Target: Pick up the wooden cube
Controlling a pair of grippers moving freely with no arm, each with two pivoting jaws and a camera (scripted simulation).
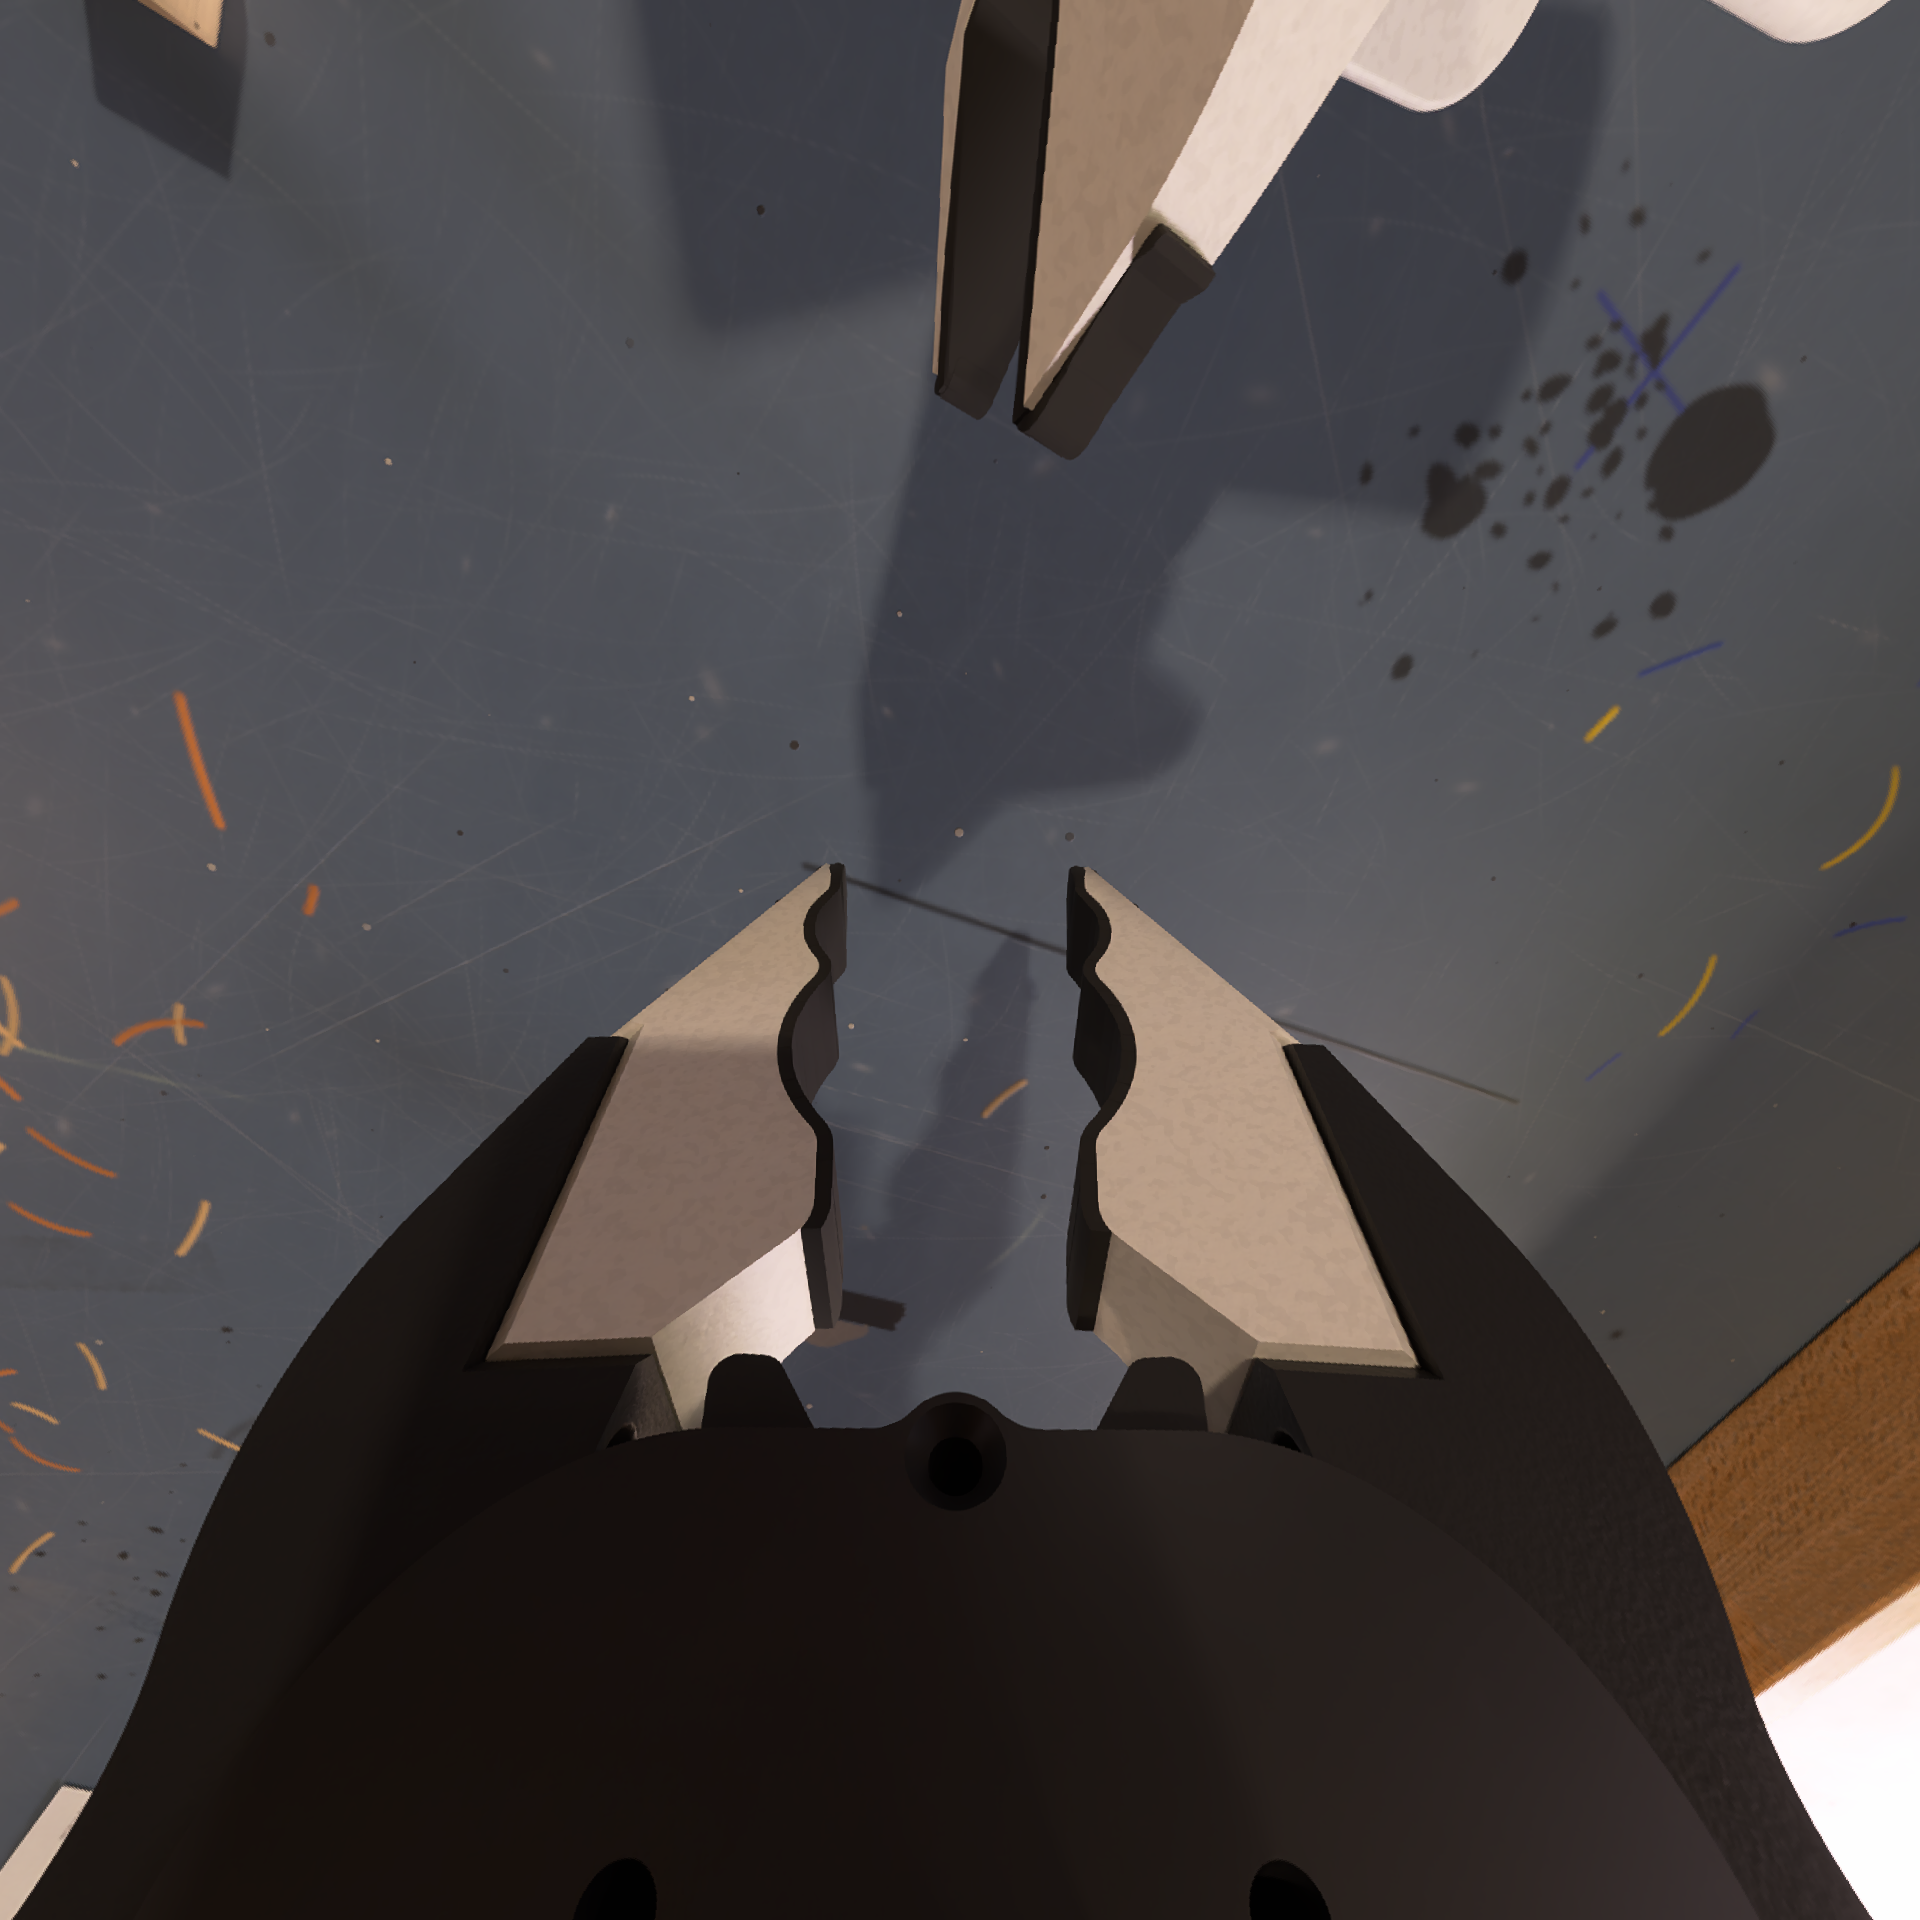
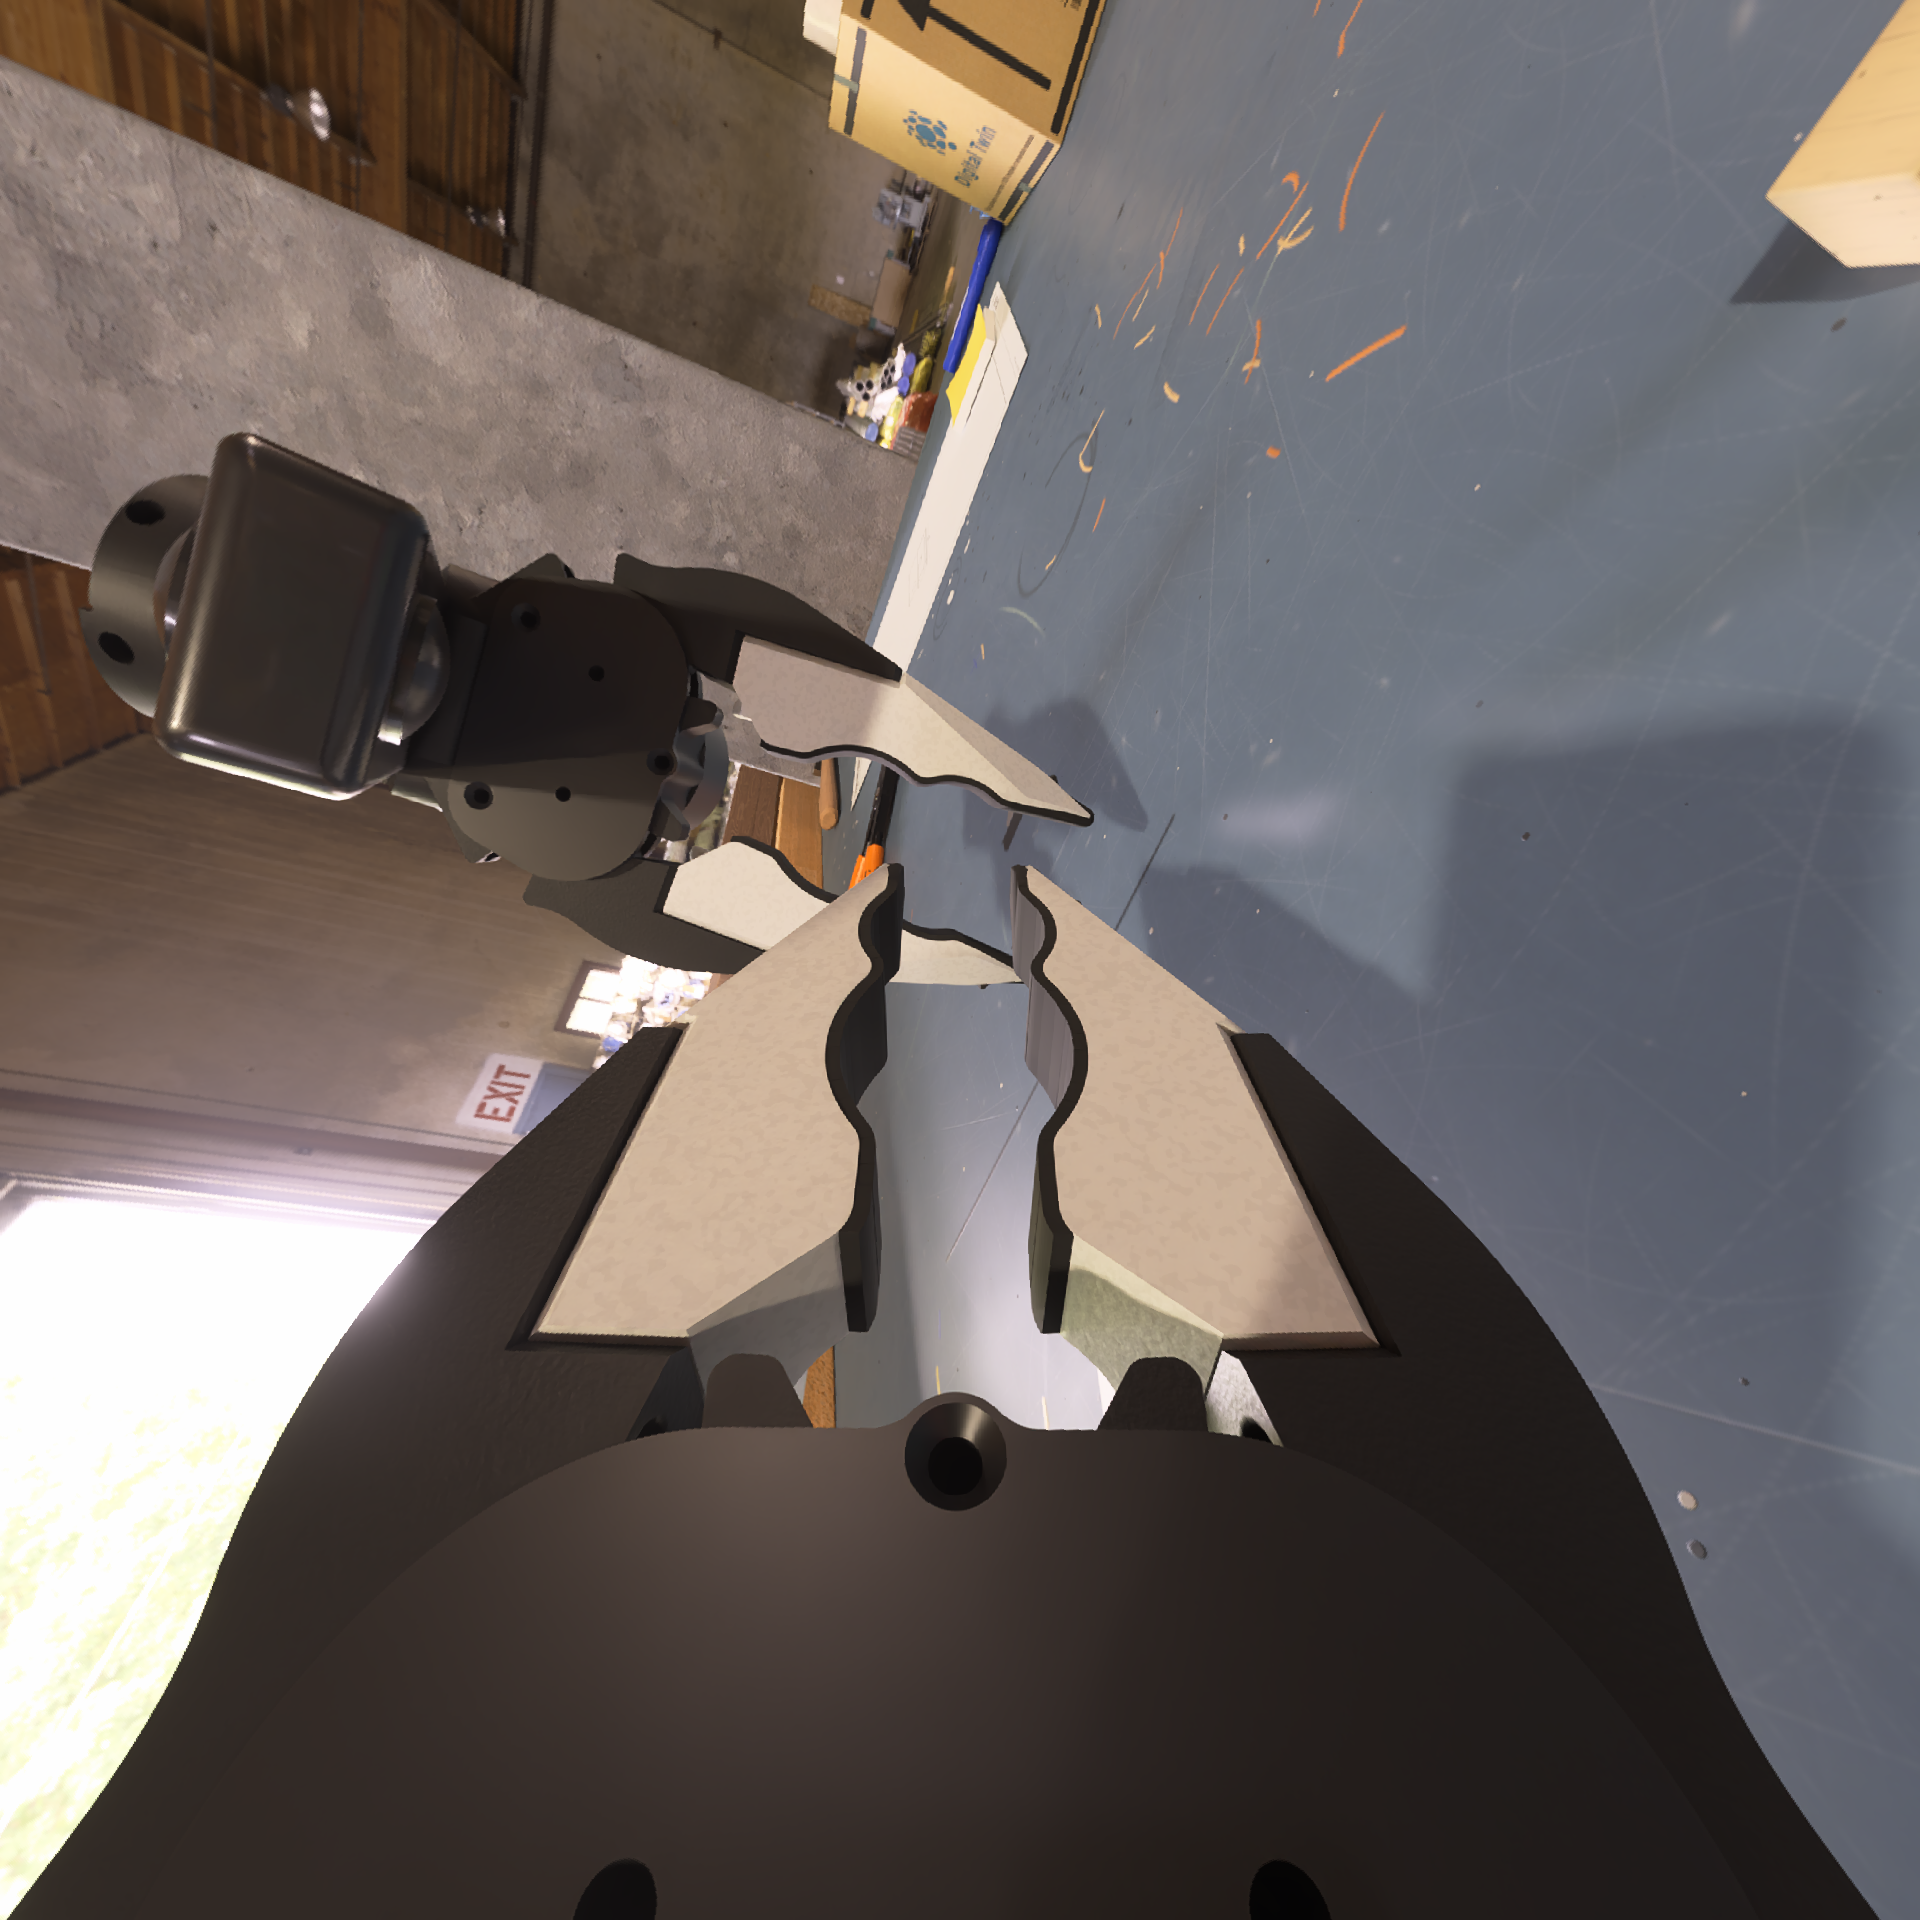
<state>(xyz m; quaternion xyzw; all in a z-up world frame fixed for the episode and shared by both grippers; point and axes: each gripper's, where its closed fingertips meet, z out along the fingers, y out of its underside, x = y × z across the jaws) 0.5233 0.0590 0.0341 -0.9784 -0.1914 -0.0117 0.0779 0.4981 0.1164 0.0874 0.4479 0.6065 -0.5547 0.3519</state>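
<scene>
The left gripper (image 1: 956,883) hung over the blue table (image 1: 416,520), jaws apart and empty. Beyond it the right gripper (image 1: 1003,410) pointed down, jaws slightly apart, holding nothing. The cube (image 1: 192,21) sat far off at the table's upper-left edge.

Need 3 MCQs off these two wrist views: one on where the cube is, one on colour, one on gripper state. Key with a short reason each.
1. In the right wrist view, the cube sits:
A. top right corner
B. between the fingers
C. bottom left

2. The tabletop is:
A. green
B. blue-grey
C. white

3. The left gripper is:
A. shut on the cube
B. open, holding nothing
C. out of view

Key: A, the cube lies far up at the right edge; B, a scuffed blue-grey surface with orange marks; B, there is a gap between its fingers and only table shows through.
</scene>
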